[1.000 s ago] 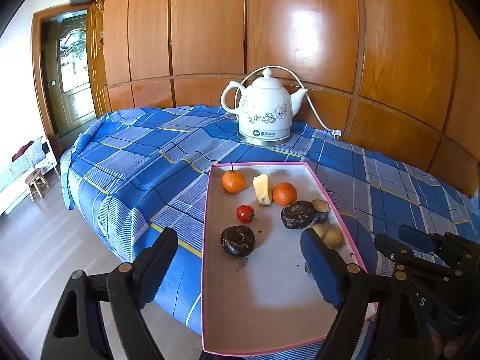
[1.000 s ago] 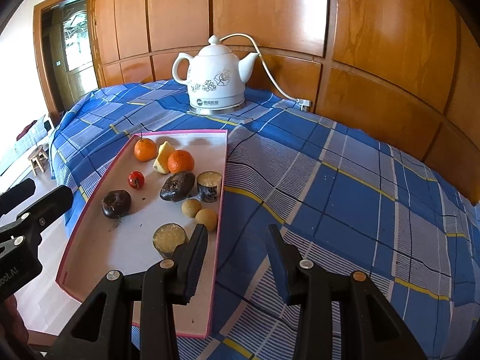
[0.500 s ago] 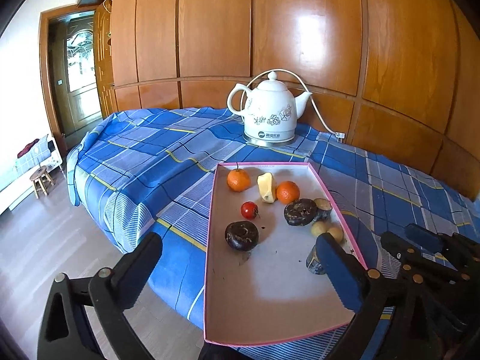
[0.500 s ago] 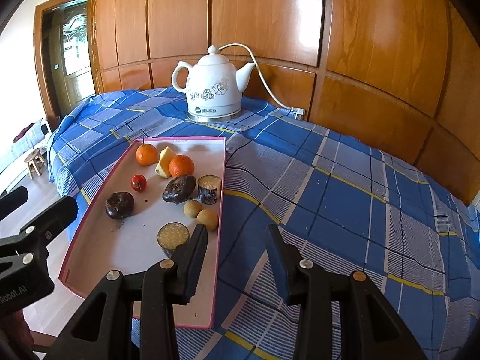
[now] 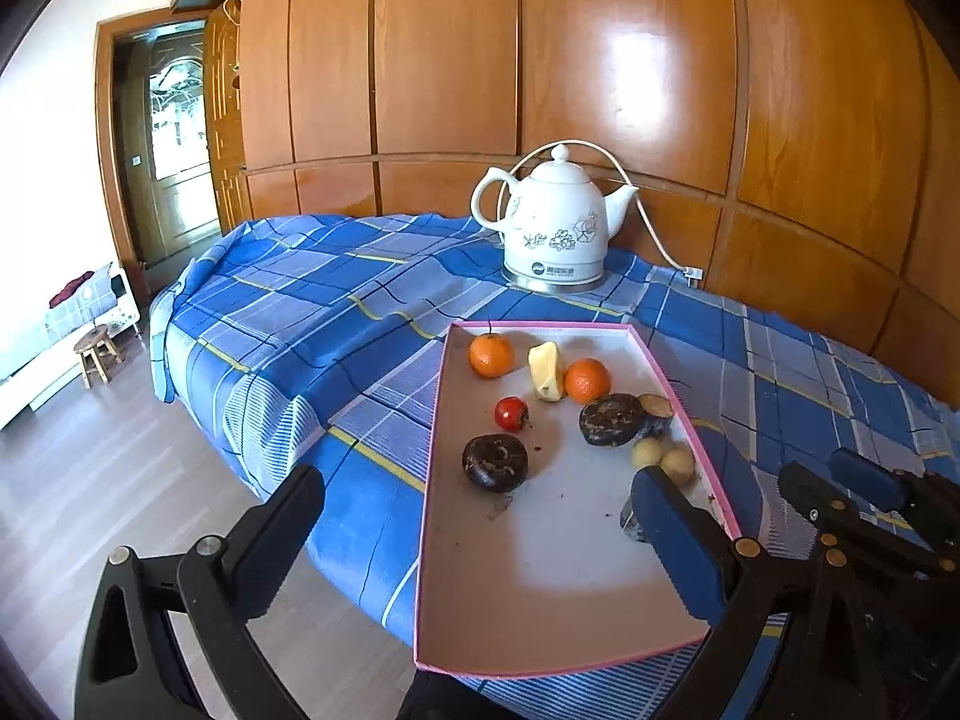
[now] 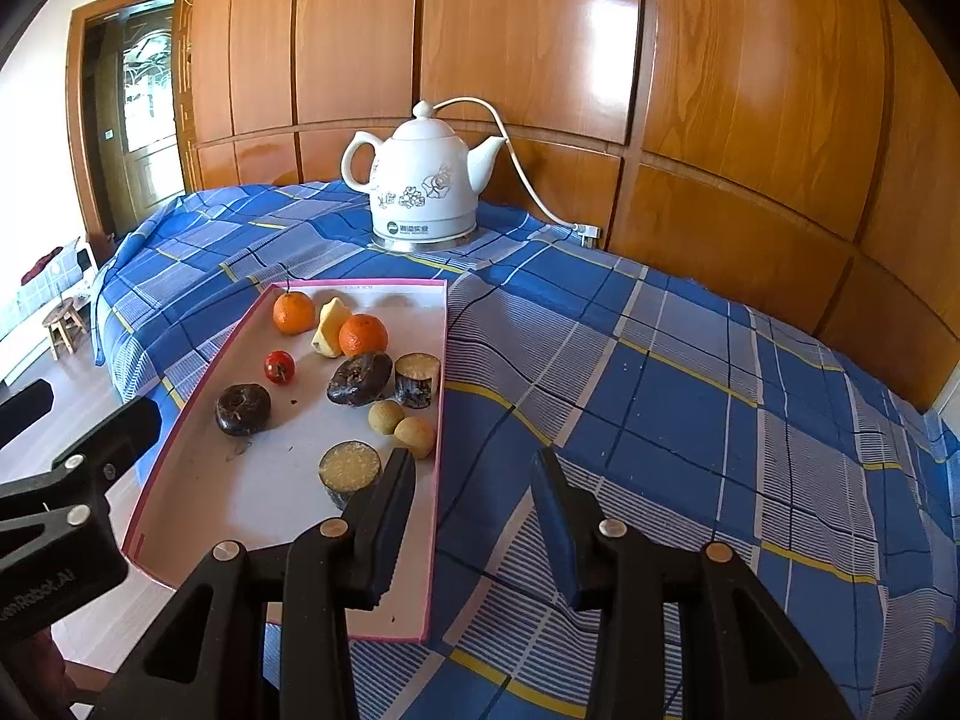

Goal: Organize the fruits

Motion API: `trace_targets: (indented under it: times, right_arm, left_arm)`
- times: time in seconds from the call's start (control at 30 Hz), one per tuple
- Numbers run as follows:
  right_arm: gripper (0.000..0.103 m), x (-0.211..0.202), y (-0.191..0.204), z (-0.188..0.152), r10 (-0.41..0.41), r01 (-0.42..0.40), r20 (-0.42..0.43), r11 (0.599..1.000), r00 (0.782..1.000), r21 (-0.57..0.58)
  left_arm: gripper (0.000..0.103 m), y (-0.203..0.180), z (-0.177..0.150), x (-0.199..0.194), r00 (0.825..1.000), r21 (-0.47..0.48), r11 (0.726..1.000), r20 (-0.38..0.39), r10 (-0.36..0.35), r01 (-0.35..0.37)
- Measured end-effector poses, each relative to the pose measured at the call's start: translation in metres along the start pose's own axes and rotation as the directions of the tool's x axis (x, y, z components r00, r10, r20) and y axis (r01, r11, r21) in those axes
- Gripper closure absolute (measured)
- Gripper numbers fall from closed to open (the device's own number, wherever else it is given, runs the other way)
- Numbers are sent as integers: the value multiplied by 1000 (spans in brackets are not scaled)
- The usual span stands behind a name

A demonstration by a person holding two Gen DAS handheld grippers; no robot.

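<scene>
Beyond both pairs of fingers, a blue plaid cloth point(image 6: 630, 396) carries a white kettle point(image 6: 420, 180) and a pink-rimmed tray point(image 5: 435, 480) of fruit. Ahead of the left gripper point(image 5: 480, 534), whose jaws gape wide and empty, lie two oranges point(image 5: 491, 354), dark fruits point(image 5: 495, 462) and a small tomato point(image 5: 511, 413). Beside the right gripper point(image 6: 474, 510), partly parted and holding nothing, a cut sugarcane piece point(image 6: 349, 471) nearly touches its left finger

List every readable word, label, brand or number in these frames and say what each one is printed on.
"...nRobot.AI", partly cut off and seen tilted: on the body of the left gripper, at the right wrist view's edge.
Logo and characters on the white kettle, near its base: too small to read.
Small print on the far rim of the pink-edged tray: too blurred to read.
</scene>
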State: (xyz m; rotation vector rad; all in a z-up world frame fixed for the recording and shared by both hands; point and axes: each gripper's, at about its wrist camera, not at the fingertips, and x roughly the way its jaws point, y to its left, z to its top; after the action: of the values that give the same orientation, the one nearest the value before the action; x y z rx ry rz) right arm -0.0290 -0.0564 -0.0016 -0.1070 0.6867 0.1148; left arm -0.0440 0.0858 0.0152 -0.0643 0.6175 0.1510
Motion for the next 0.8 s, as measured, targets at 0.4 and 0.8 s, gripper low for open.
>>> trace_targets:
  times: [0.4,0.8]
  right_arm:
    - [62,-7,0,-1,-3,3,18,1000,1000,4]
    - [62,-12,3,-1,1,-1,32,1000,999,-4]
  left_arm:
    - [0,3,-5,-12,997,-22,999,62,34,-33]
    - [0,6,-5,-16,997,-36,999,77,23,-20]
